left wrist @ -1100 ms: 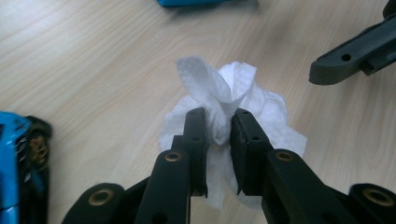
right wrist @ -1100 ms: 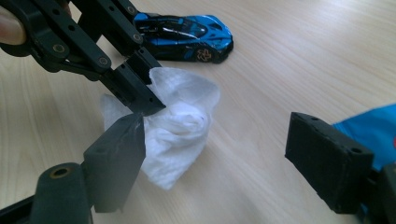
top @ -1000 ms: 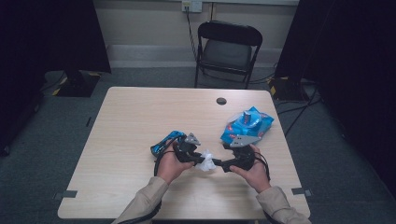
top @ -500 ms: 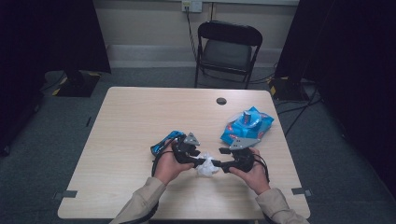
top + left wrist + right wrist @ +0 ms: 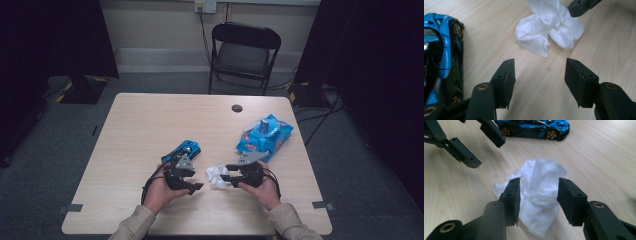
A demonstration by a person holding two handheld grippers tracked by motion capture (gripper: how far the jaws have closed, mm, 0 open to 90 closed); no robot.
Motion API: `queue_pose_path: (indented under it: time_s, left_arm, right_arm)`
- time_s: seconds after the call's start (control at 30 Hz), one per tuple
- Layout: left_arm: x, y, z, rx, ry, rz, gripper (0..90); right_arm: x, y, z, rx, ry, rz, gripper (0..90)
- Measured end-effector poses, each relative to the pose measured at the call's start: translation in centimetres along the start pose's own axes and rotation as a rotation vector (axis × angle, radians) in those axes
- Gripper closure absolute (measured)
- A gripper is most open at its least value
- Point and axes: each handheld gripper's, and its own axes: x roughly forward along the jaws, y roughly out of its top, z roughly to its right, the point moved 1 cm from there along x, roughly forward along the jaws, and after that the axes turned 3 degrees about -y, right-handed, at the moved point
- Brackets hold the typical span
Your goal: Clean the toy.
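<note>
We've got the crumpled white tissue lying on the bench, right between the right tongs, whose jaws have just been closing but aren't pressing it. Left tongs have just been opening, released, tissue ahead of them, blue toy car beside their left jaw

White crumpled tissue with a fine dimpled pattern (quilted look) on the pale wood-grain table. Left of the tissue, a toy car in glossy blue and black with gold-spoked wheels; right of it, a blue packet with red and white print. Both grippers' jaws matte black.
</note>
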Motion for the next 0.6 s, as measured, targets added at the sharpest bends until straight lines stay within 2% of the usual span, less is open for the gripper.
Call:
queue_pose_path:
  time_s: [0.17, 0.27, 0.33, 0.47, 0.6]
  left_arm:
    - [0.8, -0.7, 0.4, 0.023, -0.006, 0.0, 38.4]
    - [1.1, -1.1, 0.5, 0.048, -0.001, -0.016, 37.1]
    - [1.4, -1.3, 0.6, 0.057, 0.0, 0.007, 34.3]
    - [1.5, -1.4, 0.8, 0.079, 0.006, 0.015, 30.9]
    - [1.9, -1.9, 0.7, 0.096, -0.004, 0.056, 19.2]
  right_arm:
    - [0.6, -0.6, -0.2, -0.019, 0.007, -0.02, 55.5]
    - [0.6, -0.9, -0.1, -0.028, 0.01, -0.031, 57.2]
    - [0.7, -1.1, -0.1, -0.03, 0.014, -0.045, 57.7]
    - [0.9, -1.4, 0.0, -0.025, 0.017, -0.058, 57.9]
    - [1.0, -1.5, 0.0, -0.027, 0.017, -0.061, 57.7]
